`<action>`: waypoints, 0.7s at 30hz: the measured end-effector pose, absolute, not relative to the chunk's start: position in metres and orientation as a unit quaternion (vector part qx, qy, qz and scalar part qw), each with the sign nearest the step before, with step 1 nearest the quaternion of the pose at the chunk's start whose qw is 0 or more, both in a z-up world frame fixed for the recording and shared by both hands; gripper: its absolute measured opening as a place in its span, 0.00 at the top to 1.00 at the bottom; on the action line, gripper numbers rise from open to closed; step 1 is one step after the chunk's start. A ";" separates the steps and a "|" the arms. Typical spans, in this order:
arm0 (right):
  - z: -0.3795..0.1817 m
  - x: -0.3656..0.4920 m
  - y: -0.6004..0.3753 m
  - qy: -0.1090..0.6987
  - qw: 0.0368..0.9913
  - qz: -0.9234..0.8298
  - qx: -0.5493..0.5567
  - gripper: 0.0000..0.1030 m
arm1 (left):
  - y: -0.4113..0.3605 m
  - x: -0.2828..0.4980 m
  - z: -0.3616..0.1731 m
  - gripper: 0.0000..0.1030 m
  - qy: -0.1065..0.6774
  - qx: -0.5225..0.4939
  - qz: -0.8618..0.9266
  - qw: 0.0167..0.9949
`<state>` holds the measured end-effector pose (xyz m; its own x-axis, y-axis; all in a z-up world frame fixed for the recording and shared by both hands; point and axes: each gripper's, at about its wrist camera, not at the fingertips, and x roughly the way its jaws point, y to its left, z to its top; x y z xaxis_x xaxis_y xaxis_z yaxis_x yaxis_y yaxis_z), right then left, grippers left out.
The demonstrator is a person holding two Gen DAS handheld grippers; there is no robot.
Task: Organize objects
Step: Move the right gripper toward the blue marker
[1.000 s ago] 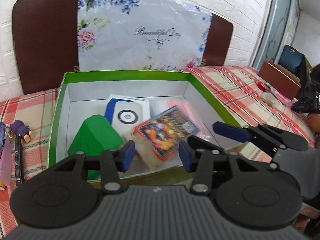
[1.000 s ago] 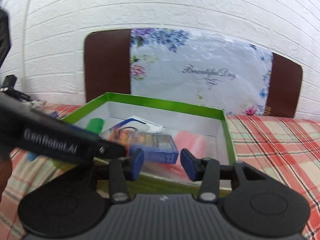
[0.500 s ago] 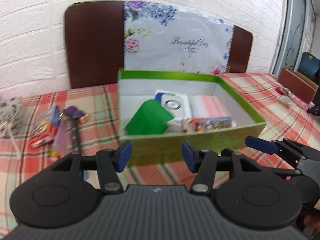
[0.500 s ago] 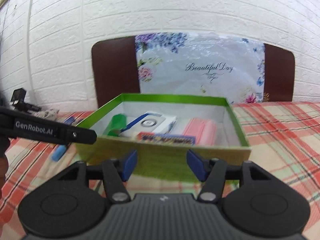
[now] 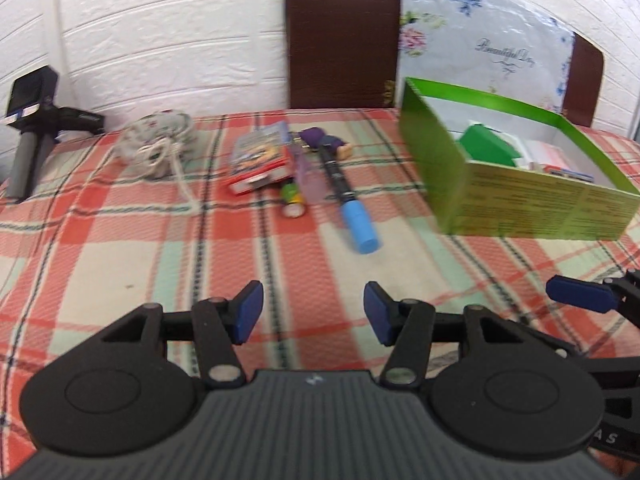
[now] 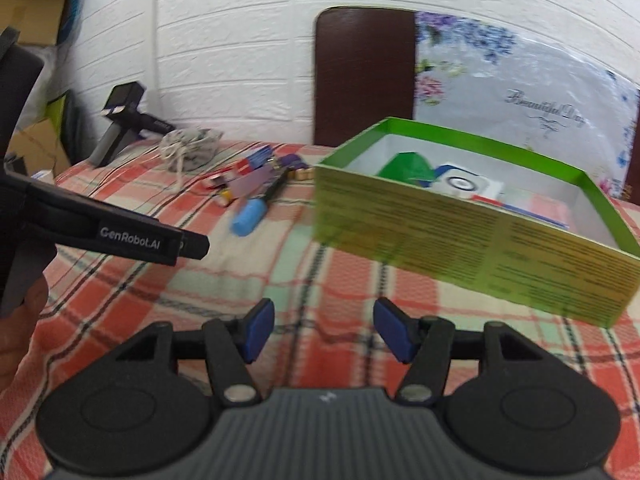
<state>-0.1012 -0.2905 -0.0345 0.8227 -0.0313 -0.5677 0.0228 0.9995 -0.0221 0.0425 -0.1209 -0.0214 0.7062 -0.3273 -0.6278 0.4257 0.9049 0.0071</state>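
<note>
A green open box (image 5: pixel 520 204) (image 6: pixel 460 236) stands on the plaid tablecloth at the right and holds a green block (image 5: pixel 488 146), a white and blue pack (image 6: pixel 464 184) and other packs. Left of it lie a black marker with a blue cap (image 5: pixel 352 208) (image 6: pixel 250 212), a red card pack (image 5: pixel 260 160), a small battery (image 5: pixel 292 202) and a purple figure (image 5: pixel 324 142). My left gripper (image 5: pixel 313 314) is open and empty above the cloth, in front of these items. My right gripper (image 6: pixel 324 330) is open and empty in front of the box.
A grey drawstring pouch (image 5: pixel 160 140) lies at the back left. A black handheld device on a stand (image 5: pixel 30 120) stands at the far left edge. A floral board (image 5: pixel 480 40) and a brown chair back (image 5: pixel 344 32) stand against the white brick wall.
Both grippers have pulled back from the box and swung left. The loose items on the cloth have come into view. Both stay open and empty.
</note>
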 end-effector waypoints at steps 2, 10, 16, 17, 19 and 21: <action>-0.036 -0.096 -0.279 0.304 0.952 -0.003 -0.014 0.45 | -0.108 0.046 -0.025 0.44 0.326 0.074 -0.190 0.923; -0.037 -0.077 -0.240 0.317 0.946 0.034 -0.050 0.44 | -0.064 0.061 -0.034 0.42 0.318 0.058 -0.143 0.935; -0.037 -0.051 -0.226 0.323 0.944 0.044 -0.046 0.44 | -0.039 0.077 -0.040 0.29 0.297 0.053 -0.107 0.947; -0.037 -0.045 -0.225 0.325 0.944 0.043 -0.041 0.44 | -0.033 0.080 -0.040 0.29 0.296 0.043 -0.103 0.949; -0.037 -0.034 -0.225 0.327 0.944 0.041 -0.035 0.44 | -0.025 0.085 -0.041 0.28 0.289 0.032 -0.088 0.953; -0.038 -0.023 -0.224 0.326 0.944 0.036 -0.035 0.43 | -0.019 0.090 -0.043 0.24 0.287 0.016 -0.083 0.954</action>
